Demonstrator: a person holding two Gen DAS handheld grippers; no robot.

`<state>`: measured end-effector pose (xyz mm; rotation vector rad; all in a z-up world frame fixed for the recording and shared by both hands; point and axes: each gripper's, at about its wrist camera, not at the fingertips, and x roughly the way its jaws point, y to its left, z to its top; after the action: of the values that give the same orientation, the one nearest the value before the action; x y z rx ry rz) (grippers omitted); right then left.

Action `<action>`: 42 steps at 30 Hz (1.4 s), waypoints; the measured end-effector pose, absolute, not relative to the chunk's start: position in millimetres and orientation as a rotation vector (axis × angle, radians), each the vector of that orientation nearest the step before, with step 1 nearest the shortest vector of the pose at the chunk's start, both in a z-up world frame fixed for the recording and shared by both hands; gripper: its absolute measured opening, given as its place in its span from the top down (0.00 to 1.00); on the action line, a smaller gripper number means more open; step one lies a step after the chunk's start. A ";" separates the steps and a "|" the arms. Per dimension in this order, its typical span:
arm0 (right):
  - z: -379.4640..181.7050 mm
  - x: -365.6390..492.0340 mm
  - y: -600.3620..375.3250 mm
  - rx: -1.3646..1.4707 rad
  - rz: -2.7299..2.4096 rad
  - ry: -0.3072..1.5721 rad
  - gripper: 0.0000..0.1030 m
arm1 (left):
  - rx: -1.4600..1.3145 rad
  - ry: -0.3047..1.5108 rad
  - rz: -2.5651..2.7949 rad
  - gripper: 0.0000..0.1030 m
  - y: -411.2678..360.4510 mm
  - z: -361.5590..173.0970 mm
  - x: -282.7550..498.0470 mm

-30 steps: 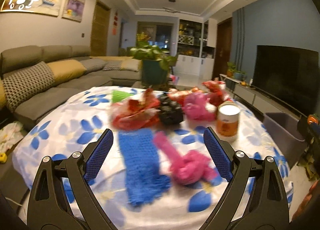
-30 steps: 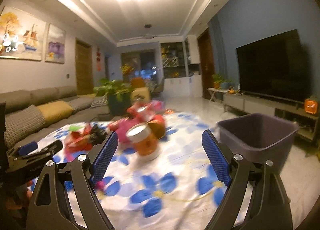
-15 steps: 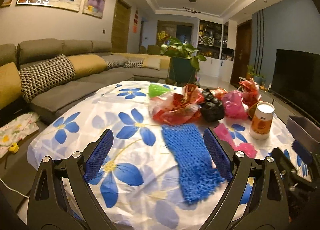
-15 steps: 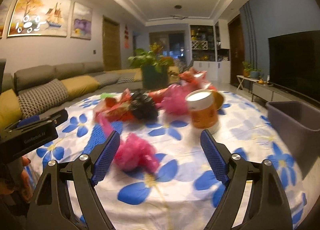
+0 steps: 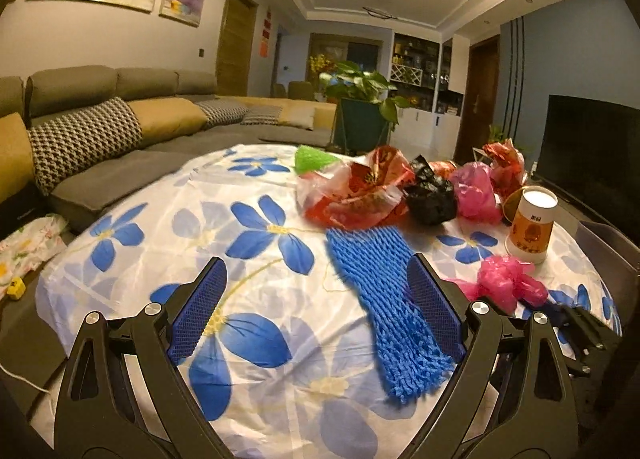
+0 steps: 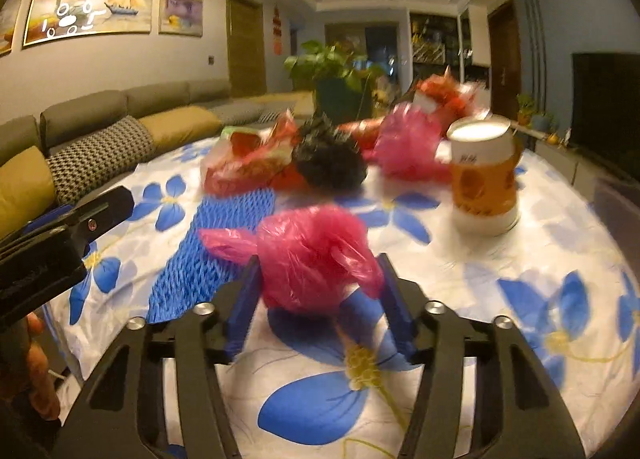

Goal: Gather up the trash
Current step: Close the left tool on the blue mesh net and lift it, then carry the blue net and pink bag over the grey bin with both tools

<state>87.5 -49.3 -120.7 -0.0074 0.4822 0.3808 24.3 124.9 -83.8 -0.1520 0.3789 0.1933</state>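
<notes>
On the flowered tabletop (image 5: pixel 168 243) lie two pink plastic bags – one near (image 6: pixel 316 255), one far (image 6: pixel 404 143) – one blue net sleeve (image 5: pixel 384 299), one black bag (image 5: pixel 432 199) and one paper cup (image 6: pixel 484 183). The right gripper (image 6: pixel 320 287) has just been closing its fingers around the near pink bag – contact is unclear. The left gripper (image 5: pixel 316 303) keeps its fingers wide apart, right finger (image 5: pixel 434 303) over the sleeve.

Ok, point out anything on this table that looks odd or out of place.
The paper cup stands upside down. Crumpled bags litter the cloth: a pink bag between the closing right gripper jaws, a black bag, and a blue foam net lying flat. Nothing spilled.
</notes>
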 end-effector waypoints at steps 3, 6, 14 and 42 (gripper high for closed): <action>-120.2 87.6 -52.5 -0.001 0.388 0.477 0.61 | -0.155 0.394 0.176 0.14 122.6 -88.2 27.4; -114.4 85.1 -60.8 0.008 0.370 0.461 0.65 | -0.148 0.409 0.164 0.16 118.4 -91.3 32.0; -98.7 69.5 -92.1 0.031 0.308 0.415 0.65 | -0.133 0.443 0.122 0.23 100.7 -99.3 45.9; -84.6 48.4 -129.4 0.075 0.283 0.397 0.65 | -0.046 0.495 0.043 0.93 59.7 -97.4 58.5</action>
<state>48.4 -129.4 -84.6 0.0750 0.3970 0.2832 58.5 59.7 -97.4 -0.0456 0.4950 0.0431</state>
